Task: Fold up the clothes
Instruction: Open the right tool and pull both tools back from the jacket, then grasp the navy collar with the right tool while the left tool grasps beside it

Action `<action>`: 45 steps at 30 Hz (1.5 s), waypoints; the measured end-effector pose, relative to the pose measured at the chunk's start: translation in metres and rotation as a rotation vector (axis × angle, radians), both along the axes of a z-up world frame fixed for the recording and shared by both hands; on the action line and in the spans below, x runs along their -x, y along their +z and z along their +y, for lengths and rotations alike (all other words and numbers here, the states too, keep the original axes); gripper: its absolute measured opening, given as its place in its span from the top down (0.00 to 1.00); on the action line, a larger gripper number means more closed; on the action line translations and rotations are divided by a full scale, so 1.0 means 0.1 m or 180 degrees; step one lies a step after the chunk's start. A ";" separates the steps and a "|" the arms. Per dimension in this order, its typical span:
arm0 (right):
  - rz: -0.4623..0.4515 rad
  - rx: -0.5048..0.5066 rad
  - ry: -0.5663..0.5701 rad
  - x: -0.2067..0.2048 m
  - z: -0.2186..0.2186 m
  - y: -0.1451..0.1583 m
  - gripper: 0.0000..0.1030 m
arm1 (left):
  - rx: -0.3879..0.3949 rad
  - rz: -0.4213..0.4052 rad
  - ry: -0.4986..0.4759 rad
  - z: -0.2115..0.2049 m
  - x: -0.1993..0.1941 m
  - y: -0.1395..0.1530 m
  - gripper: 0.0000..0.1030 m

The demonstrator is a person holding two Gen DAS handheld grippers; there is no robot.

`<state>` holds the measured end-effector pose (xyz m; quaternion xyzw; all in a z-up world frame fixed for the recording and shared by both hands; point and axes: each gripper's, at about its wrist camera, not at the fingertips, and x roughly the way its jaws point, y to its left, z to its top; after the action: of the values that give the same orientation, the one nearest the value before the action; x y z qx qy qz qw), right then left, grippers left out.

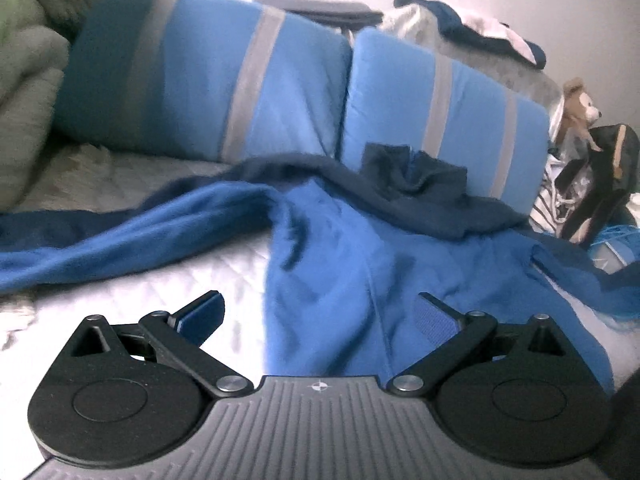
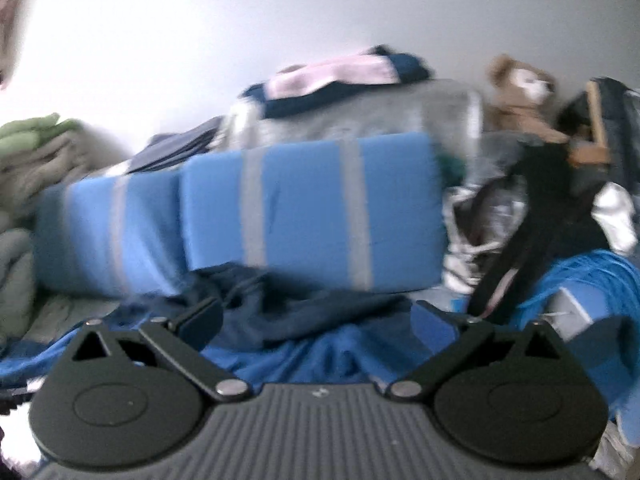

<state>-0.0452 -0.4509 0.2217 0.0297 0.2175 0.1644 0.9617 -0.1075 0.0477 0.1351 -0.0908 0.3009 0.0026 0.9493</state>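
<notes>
Bedding (image 1: pixel 132 280) is carrying the blue garment (image 1: pixel 320 264), sprawling unfolded toward 12 o'clock against the pillows (image 1: pixel 208 84). Both grippers, left (image 1: pixel 320 316) and right (image 2: pixel 320 320), are hovering spread, gripping nothing. Loose cloth risks bunching or snagging the clutter (image 2: pixel 520 240) at 2 o'clock.

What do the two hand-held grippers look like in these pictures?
Both look alike. The left hand-held gripper has a grey ribbed body with a small crosshair mark, two black round discs, black link arms with silver pivot pins, and blue pads on the fingers. The right hand-held gripper has the same build.
</notes>
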 end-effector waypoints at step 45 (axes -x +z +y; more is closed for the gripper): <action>0.0393 0.0235 -0.0002 -2.39 0.83 0.28 0.00 | -0.0404 -0.0122 -0.0513 -0.36 -2.35 1.31 0.00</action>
<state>0.1942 -0.3678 0.2497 0.0043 0.2824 0.1538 0.9469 0.1277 0.0116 0.2659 -0.0060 0.2883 -0.0565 0.9559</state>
